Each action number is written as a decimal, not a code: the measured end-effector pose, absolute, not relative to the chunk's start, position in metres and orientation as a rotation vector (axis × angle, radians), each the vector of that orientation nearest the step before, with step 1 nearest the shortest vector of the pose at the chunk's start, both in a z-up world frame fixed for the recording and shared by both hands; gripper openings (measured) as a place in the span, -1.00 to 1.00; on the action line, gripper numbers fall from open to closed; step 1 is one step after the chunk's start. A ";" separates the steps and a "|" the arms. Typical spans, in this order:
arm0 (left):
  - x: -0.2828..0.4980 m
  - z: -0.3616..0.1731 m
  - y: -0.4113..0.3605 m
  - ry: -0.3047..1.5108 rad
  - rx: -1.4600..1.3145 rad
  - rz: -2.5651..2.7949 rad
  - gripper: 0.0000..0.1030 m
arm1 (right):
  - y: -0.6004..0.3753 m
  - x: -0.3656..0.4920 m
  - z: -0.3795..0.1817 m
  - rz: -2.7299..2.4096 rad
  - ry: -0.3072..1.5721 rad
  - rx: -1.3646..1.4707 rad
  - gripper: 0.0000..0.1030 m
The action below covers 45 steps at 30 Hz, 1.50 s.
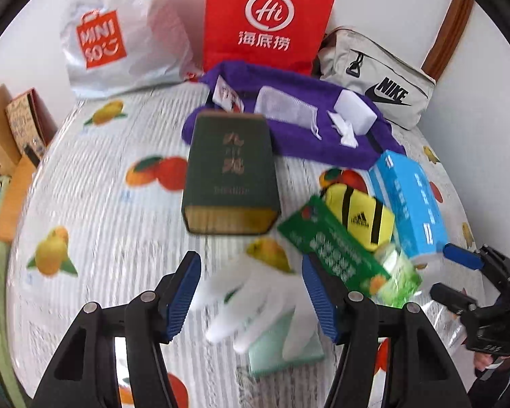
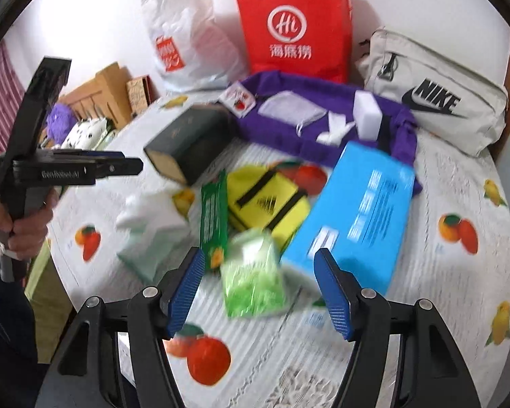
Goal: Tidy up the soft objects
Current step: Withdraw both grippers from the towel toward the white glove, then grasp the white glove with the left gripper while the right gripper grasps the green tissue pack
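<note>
Soft objects are all still loose on the fruit-print cloth [image 1: 112, 224]; nothing looks sorted yet, so judge the task as barely begun.

Your left gripper [image 1: 251, 292] has its jaws apart and empty, hanging over the white glove [image 1: 251, 302], which lies on a pale green cloth [image 1: 282, 346]. No pad touches either. Your right gripper [image 2: 260, 289] is also apart and empty, over the green packet [image 2: 251, 278], with the blue box [image 2: 357, 210] just beside its right finger.

Going outward:
- green flat pack [image 2: 214, 217] leaning by the yellow pouch [image 2: 268, 200], middle of the pile
- dark green box [image 1: 229, 173] lying flat, beside the glove
- purple towel [image 1: 295, 136] further back, carrying a mesh bag [image 1: 282, 105], a white sponge block [image 1: 353, 108], a small card pack [image 1: 226, 97] and white scraps
- grey waist bag [image 1: 377, 78], red bag [image 1: 268, 17] and white plastic bag [image 1: 115, 34] standing at the wall, possible places to put things, but the views do not show whether anything is inside

Left to do, by my guess: glove, cloth, pouch, towel and sponge all need gathering. Both views are blurred, so fine contact is hard to read.
</note>
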<state>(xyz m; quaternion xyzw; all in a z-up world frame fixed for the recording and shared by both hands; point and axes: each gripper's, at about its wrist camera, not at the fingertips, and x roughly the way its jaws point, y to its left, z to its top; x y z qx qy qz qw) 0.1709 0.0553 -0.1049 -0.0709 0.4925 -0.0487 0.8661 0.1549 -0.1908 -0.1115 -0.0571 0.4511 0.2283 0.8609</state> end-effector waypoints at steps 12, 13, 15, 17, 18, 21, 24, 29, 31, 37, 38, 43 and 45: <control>0.146 -0.130 0.057 1.065 -0.156 -0.088 0.17 | -0.165 0.149 -0.166 0.453 0.971 -0.295 0.29; 0.146 -0.131 0.057 1.066 -0.152 -0.087 0.17 | -0.162 0.149 -0.168 0.453 0.973 -0.306 0.29; 0.146 -0.133 0.055 1.067 -0.141 -0.089 0.17 | -0.156 0.151 -0.173 0.450 0.969 -0.333 0.29; 0.148 -0.135 0.052 1.072 -0.135 -0.101 0.17 | -0.154 0.153 -0.176 0.450 0.971 -0.330 0.21; 0.149 -0.135 0.050 1.074 -0.131 -0.111 0.18 | -0.155 0.154 -0.177 0.449 0.969 -0.314 0.12; 0.156 -0.137 0.041 1.069 -0.117 -0.146 0.36 | -0.161 0.153 -0.176 0.451 0.977 -0.266 0.12; 0.162 -0.146 0.032 1.082 -0.088 -0.156 0.41 | -0.166 0.146 -0.174 0.444 0.990 -0.257 0.11; 0.167 -0.170 0.025 1.118 -0.034 -0.134 0.61 | -0.182 0.131 -0.172 0.409 1.011 -0.228 0.11; 0.166 -0.173 0.019 1.108 0.006 -0.123 0.72 | -0.190 0.127 -0.174 0.390 1.025 -0.203 0.11; 0.163 -0.174 0.016 1.043 0.016 -0.100 0.68 | -0.209 0.126 -0.178 0.362 1.038 -0.111 0.11; 0.161 -0.173 0.015 1.030 0.018 -0.099 0.49 | -0.210 0.126 -0.179 0.362 1.039 -0.100 0.12; 0.154 -0.168 0.016 1.013 0.006 -0.132 -0.22 | -0.210 0.126 -0.179 0.354 1.033 -0.074 0.12; 0.153 -0.167 0.016 1.021 -0.002 -0.140 -0.42 | -0.212 0.126 -0.179 0.348 1.033 -0.063 0.12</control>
